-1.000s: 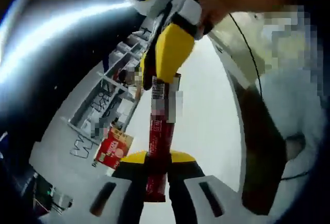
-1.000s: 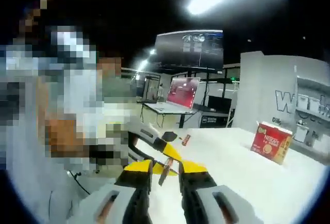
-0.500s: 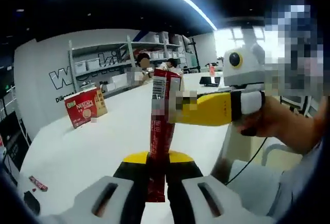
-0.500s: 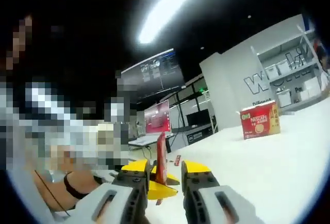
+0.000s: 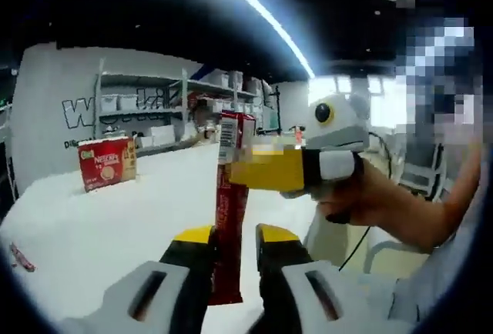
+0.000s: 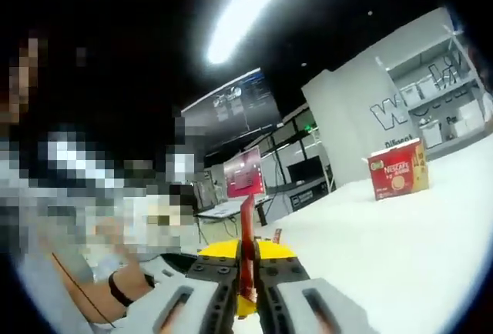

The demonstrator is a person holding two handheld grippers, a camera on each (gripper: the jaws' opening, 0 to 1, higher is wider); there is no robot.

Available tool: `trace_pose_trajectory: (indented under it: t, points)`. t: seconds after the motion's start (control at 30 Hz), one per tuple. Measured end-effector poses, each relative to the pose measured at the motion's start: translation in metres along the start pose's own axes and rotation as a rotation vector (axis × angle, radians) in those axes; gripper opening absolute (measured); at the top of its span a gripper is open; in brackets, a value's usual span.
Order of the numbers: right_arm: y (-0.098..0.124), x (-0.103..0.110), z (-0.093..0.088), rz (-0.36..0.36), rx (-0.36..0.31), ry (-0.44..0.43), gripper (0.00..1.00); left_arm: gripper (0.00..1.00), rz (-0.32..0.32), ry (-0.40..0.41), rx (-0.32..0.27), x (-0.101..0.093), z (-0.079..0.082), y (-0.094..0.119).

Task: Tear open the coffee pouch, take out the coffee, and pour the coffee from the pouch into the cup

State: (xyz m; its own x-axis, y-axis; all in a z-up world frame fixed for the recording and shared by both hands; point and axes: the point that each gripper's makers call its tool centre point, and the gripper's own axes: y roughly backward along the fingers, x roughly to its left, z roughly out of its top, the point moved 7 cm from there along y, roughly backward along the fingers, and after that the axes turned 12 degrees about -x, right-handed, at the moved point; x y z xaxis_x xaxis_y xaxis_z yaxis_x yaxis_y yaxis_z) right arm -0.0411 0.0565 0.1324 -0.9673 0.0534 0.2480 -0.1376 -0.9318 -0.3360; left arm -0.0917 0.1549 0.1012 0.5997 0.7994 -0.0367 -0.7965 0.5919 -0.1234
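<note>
Holding the coffee pouch (image 5: 229,218) up in the air, both grippers were on it at once. In the left gripper view, the left gripper (image 5: 229,243) had its jaws shut on the lower part of the red stick, w/ the stick standing up tall between them. The right gripper (image 5: 245,171) came in from the right side and pinched the top end. In the right gripper view, the pouch (image 6: 246,238) showed edge-on as a thin red strip, squeezed between that gripper's jaws, which looked closed tight on it.

The pouch looked thin, light & soft, prob. a bit slick like foil. It would bend easy, so a grip near the top edge for the tear and one lower down seemed right. Squeezing the middle too hard could push powder out once it opened.

Behind it was the white table (image 5: 115,218) w/ a red coffee box (image 5: 107,162) well apart from the pouch. Cup: couldn't spot one.
</note>
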Motion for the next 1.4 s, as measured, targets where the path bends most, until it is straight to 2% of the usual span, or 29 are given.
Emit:
trace_pose_trajectory:
  t: [0.07, 0.1, 0.13, 0.27, 0.37, 0.5, 0.63, 0.73, 0.77, 0.83, 0.9, 1.0, 1.07, 1.1, 1.13, 1.17, 1.2, 1.23, 1.27, 1.3, 1.33, 1.4]
  points:
    - [0.000, 0.002, 0.001, 0.026, 0.010, -0.015, 0.07, 0.25, -0.010, 0.035, -0.013, 0.001, 0.000, 0.002]
    - [-0.001, 0.009, 0.004, 0.131, 0.042, -0.077, 0.07, 0.25, -0.056, 0.122, -0.042, -0.001, 0.002, 0.006]
    - [-0.002, 0.009, 0.009, 0.156, 0.037, -0.085, 0.07, 0.25, -0.072, 0.135, -0.055, 0.001, 0.003, 0.010]
    - [-0.004, 0.009, 0.017, 0.186, 0.060, -0.074, 0.07, 0.24, -0.092, 0.142, -0.058, -0.001, 0.004, 0.014]
    - [-0.004, 0.011, 0.021, 0.220, 0.062, -0.088, 0.07, 0.22, -0.141, 0.170, -0.085, -0.009, 0.008, 0.016]
    - [-0.002, 0.016, 0.027, 0.300, 0.057, -0.203, 0.06, 0.22, -0.234, 0.224, -0.128, -0.018, 0.015, 0.019]
    - [-0.002, 0.019, 0.028, 0.311, 0.058, -0.226, 0.06, 0.22, -0.256, 0.257, -0.150, -0.019, 0.017, 0.021]
    - [-0.003, 0.027, 0.029, 0.349, 0.040, -0.233, 0.06, 0.20, -0.290, 0.323, -0.203, -0.021, 0.019, 0.022]
    - [-0.002, 0.029, 0.028, 0.361, 0.035, -0.236, 0.06, 0.17, -0.300, 0.368, -0.215, -0.021, 0.019, 0.024]
    - [-0.001, 0.036, 0.027, 0.390, 0.035, -0.245, 0.06, 0.13, -0.328, 0.418, -0.215, -0.021, 0.018, 0.026]
    - [-0.001, 0.040, 0.026, 0.401, 0.043, -0.239, 0.07, 0.12, -0.331, 0.417, -0.212, -0.020, 0.018, 0.026]
    - [-0.001, 0.042, 0.024, 0.405, 0.056, -0.203, 0.07, 0.12, -0.328, 0.393, -0.195, -0.018, 0.017, 0.024]
    - [-0.002, 0.037, 0.023, 0.388, 0.056, -0.114, 0.09, 0.12, -0.302, 0.377, -0.164, -0.014, 0.016, 0.024]
    - [-0.002, 0.037, 0.023, 0.385, 0.057, -0.096, 0.13, 0.12, -0.294, 0.368, -0.156, -0.012, 0.016, 0.024]
    - [0.000, 0.031, 0.021, 0.368, 0.092, -0.040, 0.19, 0.12, -0.258, 0.305, -0.110, -0.006, 0.014, 0.024]
    - [0.000, 0.031, 0.020, 0.365, 0.112, -0.038, 0.26, 0.12, -0.254, 0.295, -0.099, -0.006, 0.014, 0.024]
    - [0.001, 0.032, 0.019, 0.373, 0.145, -0.014, 0.29, 0.12, -0.242, 0.254, -0.064, -0.004, 0.014, 0.025]
    - [0.003, 0.034, 0.018, 0.382, 0.177, 0.009, 0.29, 0.12, -0.230, 0.213, -0.029, -0.002, 0.013, 0.026]
    - [0.004, 0.032, 0.019, 0.372, 0.229, 0.096, 0.30, 0.12, -0.227, 0.147, 0.017, -0.001, 0.014, 0.027]
    - [0.005, 0.025, 0.021, 0.366, 0.254, 0.137, 0.31, 0.12, -0.227, 0.131, 0.031, -0.001, 0.014, 0.027]
    - [0.006, 0.023, 0.023, 0.361, 0.283, 0.175, 0.32, 0.12, -0.217, 0.066, 0.094, 0.001, 0.015, 0.028]
    - [0.007, 0.016, 0.027, 0.355, 0.325, 0.233, 0.34, 0.12, -0.202, -0.025, 0.167, 0.005, 0.016, 0.028]
